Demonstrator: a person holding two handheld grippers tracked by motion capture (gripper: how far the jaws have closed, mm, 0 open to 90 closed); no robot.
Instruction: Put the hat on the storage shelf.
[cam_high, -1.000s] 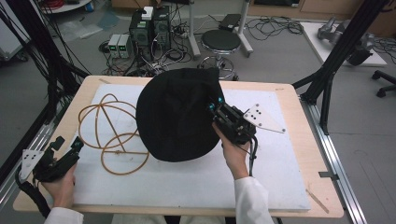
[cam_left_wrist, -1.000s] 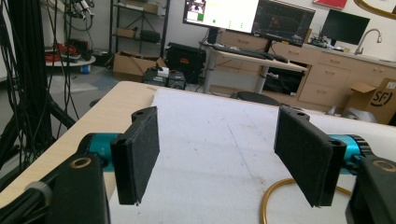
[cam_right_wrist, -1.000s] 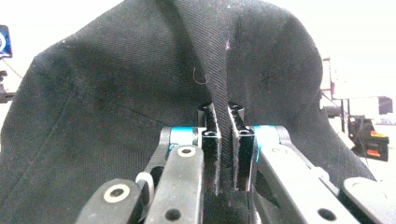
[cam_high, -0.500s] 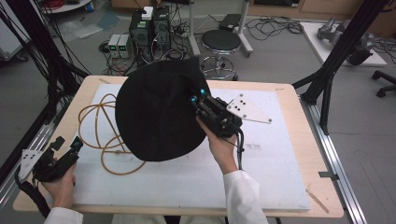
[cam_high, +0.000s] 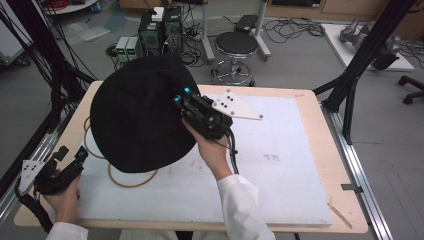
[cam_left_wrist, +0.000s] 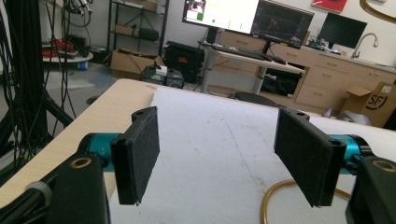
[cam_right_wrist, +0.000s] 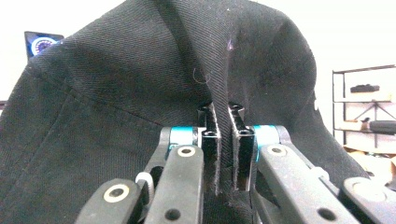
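Lifted up and toward the surface's far-left corner since a second ago, the black hat (cam_high: 137, 120) now hangs tilted above the white surface (cam_high: 280, 165), hiding most of the tan cord (cam_high: 131, 181) looped beneath it. The right tool (cam_high: 180, 97) is clamped on a fold of the brim, apparently to carry it clear. The left tool (cam_high: 70, 157) rests at the near-left edge, jaws wide apart and holding nothing.
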